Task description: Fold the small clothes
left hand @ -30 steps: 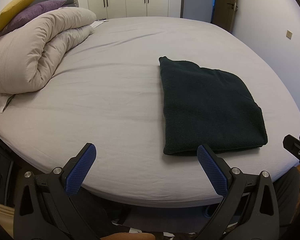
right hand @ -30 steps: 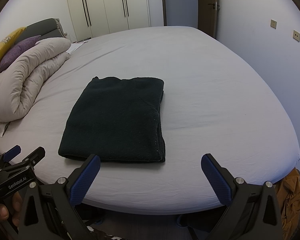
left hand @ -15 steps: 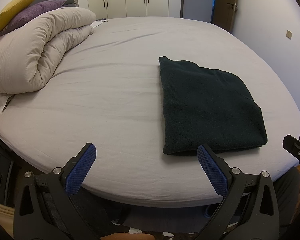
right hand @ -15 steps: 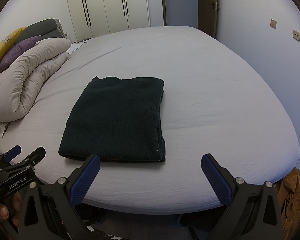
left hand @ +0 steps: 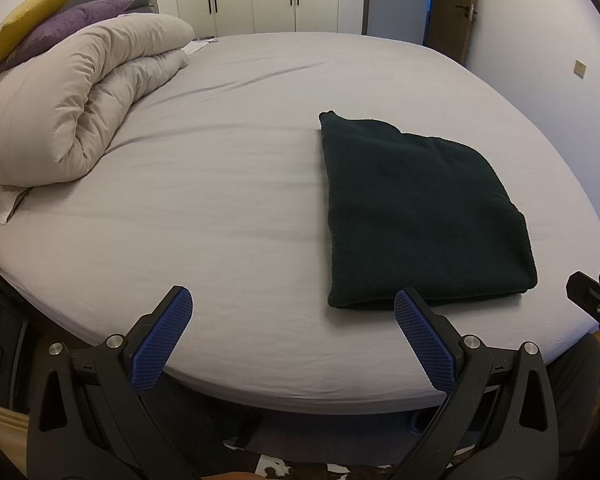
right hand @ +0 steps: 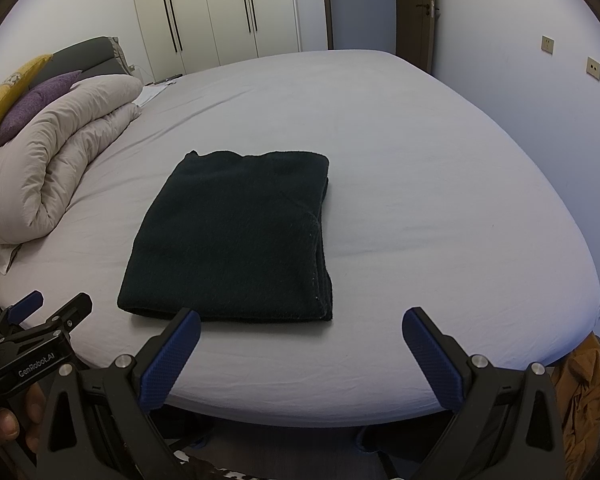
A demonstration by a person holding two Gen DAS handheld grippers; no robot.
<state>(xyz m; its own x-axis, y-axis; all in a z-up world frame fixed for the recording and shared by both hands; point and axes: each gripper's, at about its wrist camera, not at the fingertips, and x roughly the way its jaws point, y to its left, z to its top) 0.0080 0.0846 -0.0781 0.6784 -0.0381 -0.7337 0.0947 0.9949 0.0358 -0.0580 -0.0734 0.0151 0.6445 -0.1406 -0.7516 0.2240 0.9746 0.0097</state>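
Left tool [left hand: 291,309]: fingers wide apart, empty, held off the bed's near edge. Right tool [right hand: 301,330]: likewise parted, empty. Dark green garment [right hand: 236,236]: lay flat on the bed [right hand: 440,220], folded into a neat rectangle, at 12 o'clock of the right tool. Rolled duvet [left hand: 72,104]: 10 o'clock, well apart. Step judged: fold complete; next move calls for setting it aside or fetching another piece.

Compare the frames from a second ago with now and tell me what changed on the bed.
Nothing visibly changed. The folded dark garment lies flat on the bed in the same spot, and the left tongs and right tongs hang open at the near edge, holding nothing. The duvet is as it was.
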